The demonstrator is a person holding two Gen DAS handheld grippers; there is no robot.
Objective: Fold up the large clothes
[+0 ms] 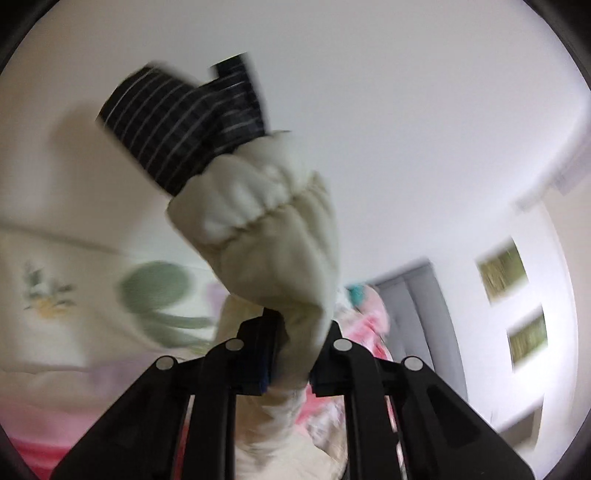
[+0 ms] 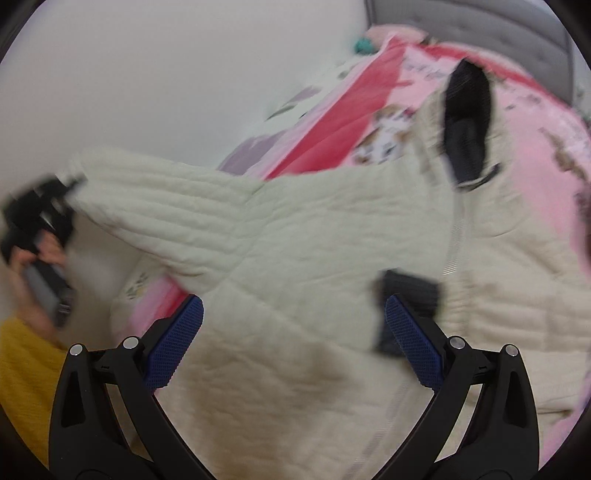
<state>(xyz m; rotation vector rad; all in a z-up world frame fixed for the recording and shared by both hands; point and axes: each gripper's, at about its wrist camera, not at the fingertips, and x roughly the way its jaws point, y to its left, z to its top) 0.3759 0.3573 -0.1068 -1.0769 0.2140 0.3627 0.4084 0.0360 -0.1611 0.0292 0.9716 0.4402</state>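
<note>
the left hand-held gripper [image 1: 291,354] is clenched on the cream sleeve [image 1: 273,236] of the big coat [image 2: 332,258], lifting it so it can fold over. the coat lies on the pink bed [image 2: 535,122]. the right hand-held gripper [image 2: 295,343] hangs released above it.

Cream quilted padded jacket [image 2: 332,236] spread over a pink patterned bed cover [image 2: 535,122], black-lined collar [image 2: 467,122] toward the grey padded headboard [image 2: 480,22]. One sleeve [image 2: 166,199] stretched out and lifted at far left, cuff pinched in the left gripper [image 2: 62,195], blurred. Right gripper [image 2: 293,332] low over the jacket front, blue-padded fingers [image 2: 173,347] spread wide, nothing between.
</note>
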